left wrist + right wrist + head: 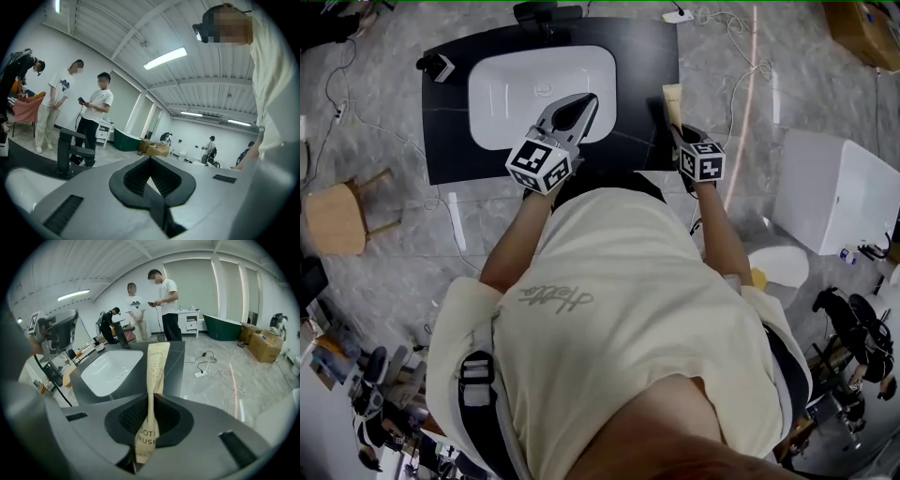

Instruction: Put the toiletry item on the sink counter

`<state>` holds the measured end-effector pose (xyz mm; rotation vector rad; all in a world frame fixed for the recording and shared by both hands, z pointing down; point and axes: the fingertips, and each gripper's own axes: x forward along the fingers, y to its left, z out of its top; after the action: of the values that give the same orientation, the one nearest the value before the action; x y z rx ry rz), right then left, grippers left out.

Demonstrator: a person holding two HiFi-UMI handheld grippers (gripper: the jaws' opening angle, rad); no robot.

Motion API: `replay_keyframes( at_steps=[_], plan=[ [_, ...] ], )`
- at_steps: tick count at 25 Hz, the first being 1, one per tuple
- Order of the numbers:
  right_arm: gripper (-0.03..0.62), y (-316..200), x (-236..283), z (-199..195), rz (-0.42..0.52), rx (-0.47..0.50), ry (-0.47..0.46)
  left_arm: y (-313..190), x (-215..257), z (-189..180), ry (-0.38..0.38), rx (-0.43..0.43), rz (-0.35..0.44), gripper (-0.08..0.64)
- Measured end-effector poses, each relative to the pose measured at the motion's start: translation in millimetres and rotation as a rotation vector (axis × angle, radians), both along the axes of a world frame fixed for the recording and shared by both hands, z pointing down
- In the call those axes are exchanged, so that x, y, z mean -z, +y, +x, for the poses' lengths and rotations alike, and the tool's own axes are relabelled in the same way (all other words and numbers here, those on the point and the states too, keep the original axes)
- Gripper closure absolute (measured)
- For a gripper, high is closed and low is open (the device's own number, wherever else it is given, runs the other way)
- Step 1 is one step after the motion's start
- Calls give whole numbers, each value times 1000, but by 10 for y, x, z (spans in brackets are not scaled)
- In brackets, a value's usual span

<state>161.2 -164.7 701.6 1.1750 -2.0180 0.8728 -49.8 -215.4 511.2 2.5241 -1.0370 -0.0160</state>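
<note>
The right gripper (151,401) has its jaws clenched on a slim, cream paper toothbrush packet (155,373) with dark print, held above the dark counter (174,376) beside the white basin (110,371). The left gripper (150,161) has its jaws closed on nothing.

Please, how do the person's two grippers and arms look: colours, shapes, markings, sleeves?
The left gripper and right gripper have grey pointed tongs with black ribbed pads. Each carries a cube with black-and-white square markers. The person wears a cream T-shirt with short sleeves.
</note>
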Motion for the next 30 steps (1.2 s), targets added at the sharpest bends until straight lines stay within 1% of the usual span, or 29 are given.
replay_keyframes(
  at_steps=[4,13,18,25,30],
  plan=[
    [566,-151,-301,-46,-60,5,44,-154,-138,-109,-3,2,-13,557],
    [565,-189,-444,27,-146,-15,101,-127,-24,-171,-8,17,-21,557],
    [565,-261,-514,14,-165,-8,138,-101,-37,-210,-9,17,-33,557],
    [557,-305,-539,29,-192,-26,143,-125,-46,-229,-11,25,-38,557],
    [554,-354,-540,19,-190,-26,129,-129,-55,-206,-10,25,-43,557]
  ],
)
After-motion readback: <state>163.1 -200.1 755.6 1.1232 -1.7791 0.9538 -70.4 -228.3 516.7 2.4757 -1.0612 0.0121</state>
